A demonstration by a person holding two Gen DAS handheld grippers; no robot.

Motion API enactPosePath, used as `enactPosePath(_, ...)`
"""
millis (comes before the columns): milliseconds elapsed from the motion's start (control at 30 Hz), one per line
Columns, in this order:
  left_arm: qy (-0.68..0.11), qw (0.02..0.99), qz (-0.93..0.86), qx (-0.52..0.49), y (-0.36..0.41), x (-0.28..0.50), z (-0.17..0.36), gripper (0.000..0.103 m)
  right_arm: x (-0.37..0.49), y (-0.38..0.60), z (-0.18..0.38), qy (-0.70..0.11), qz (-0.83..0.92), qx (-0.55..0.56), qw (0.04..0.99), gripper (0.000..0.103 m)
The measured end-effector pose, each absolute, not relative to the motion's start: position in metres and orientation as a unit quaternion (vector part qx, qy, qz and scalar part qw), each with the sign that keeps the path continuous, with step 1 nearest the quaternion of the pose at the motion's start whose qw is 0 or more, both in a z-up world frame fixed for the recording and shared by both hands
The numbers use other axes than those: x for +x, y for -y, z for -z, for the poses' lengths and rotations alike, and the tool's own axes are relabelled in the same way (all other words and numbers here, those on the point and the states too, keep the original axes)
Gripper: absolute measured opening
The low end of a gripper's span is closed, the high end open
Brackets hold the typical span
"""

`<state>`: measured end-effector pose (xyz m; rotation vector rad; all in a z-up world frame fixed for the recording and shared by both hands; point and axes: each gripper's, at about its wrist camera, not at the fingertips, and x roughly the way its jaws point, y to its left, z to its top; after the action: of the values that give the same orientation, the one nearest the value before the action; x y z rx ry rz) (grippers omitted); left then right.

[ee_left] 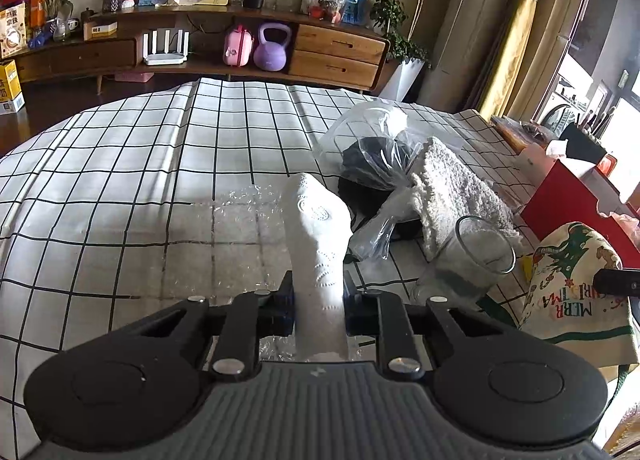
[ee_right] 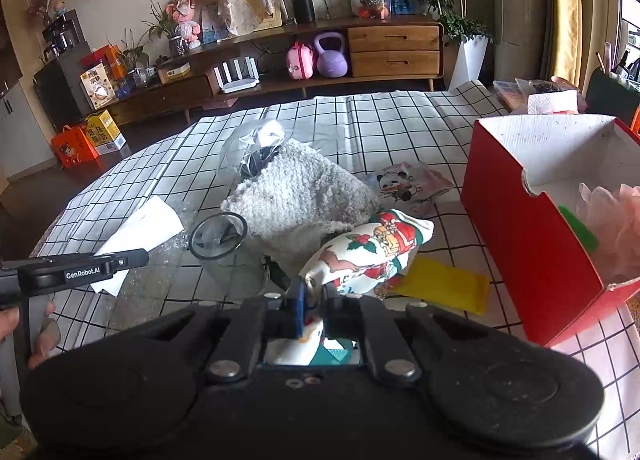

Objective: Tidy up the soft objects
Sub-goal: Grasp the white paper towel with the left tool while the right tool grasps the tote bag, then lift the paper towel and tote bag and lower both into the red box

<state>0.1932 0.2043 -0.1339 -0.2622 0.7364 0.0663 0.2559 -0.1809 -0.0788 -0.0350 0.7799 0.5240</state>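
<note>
The left gripper [ee_left: 319, 296] clamps a white sock [ee_left: 318, 236] above the checked tablecloth [ee_left: 120, 164], whose far half lies bare to its edge. The right gripper [ee_right: 314, 300] pinches a Christmas-print cloth [ee_right: 372, 248], seemingly lifted, beside the red box [ee_right: 532, 256] at the near right edge.

White sock [ee_left: 318, 236], dotted pattern, stretched lengthwise, one end pinched in left tongs [ee_left: 319, 300]; Christmas-print cloth [ee_right: 372, 248], bunched, corner pinched in right tongs [ee_right: 313, 306]; fluffy cream towel [ee_right: 296, 196], heaped on checked tabletop [ee_right: 400, 120].
</note>
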Motion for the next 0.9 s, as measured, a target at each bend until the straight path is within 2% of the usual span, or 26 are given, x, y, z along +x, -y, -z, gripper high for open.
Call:
enactPosePath(467, -0.337, 0.932, -0.01, -0.136, -0.178, 0.165, 0.09, 0.015, 0.226, 0.23, 0.045, -0.34, -0.278, 0.005, 0.898, 0.005)
enactPosePath(900, -0.312, 0.941, 0.068, -0.113, -0.099, 0.158, 0.03, 0.015, 0.213, 0.299, -0.007, -0.293, -0.272, 0.042, 0.916, 0.005)
